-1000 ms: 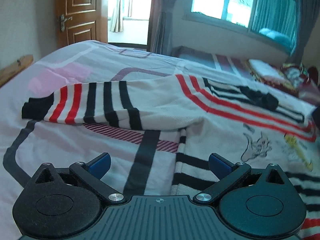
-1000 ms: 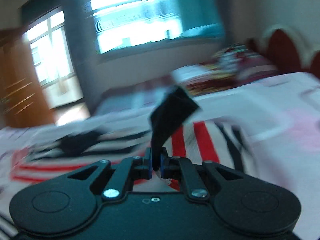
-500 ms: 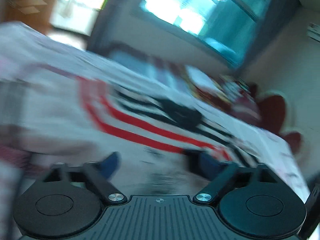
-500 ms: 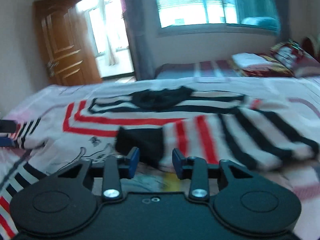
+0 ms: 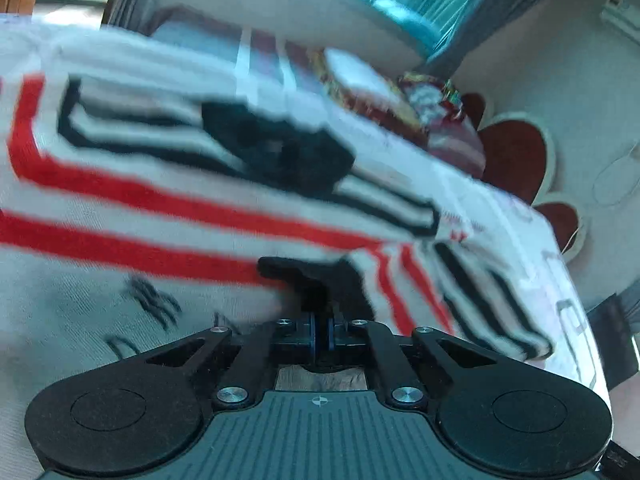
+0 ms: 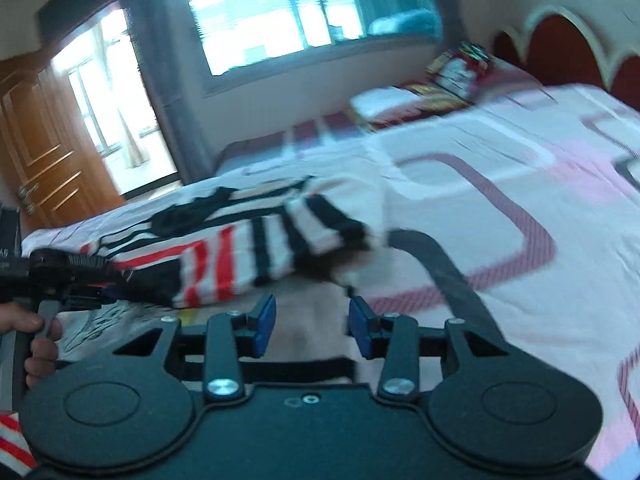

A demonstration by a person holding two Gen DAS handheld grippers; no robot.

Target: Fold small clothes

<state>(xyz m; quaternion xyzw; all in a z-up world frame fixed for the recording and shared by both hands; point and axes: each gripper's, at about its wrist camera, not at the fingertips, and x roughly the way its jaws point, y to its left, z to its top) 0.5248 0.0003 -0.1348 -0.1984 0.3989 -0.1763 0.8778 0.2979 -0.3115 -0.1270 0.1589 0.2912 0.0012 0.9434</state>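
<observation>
A small white sweater [image 5: 168, 184] with red and black stripes and a black collar [image 5: 280, 148] lies on the bed. My left gripper [image 5: 321, 330] is shut on the black cuff [image 5: 316, 276] of the sweater's right sleeve [image 6: 256, 256], which lies folded across the body. In the right wrist view the left gripper [image 6: 116, 280] shows at the far left, holding that cuff. My right gripper [image 6: 312, 328] is open and empty, just in front of the folded sleeve.
The bed sheet [image 6: 500, 200] is white with pink and dark line patterns. Pillows [image 6: 440, 84] and a red headboard [image 6: 560, 40] are at the right. A wooden door [image 6: 44, 152] and a window [image 6: 280, 8] are behind.
My right gripper let go of the sleeve cuff, opened and drew back. My left gripper swung right from the other sleeve and closed on that cuff.
</observation>
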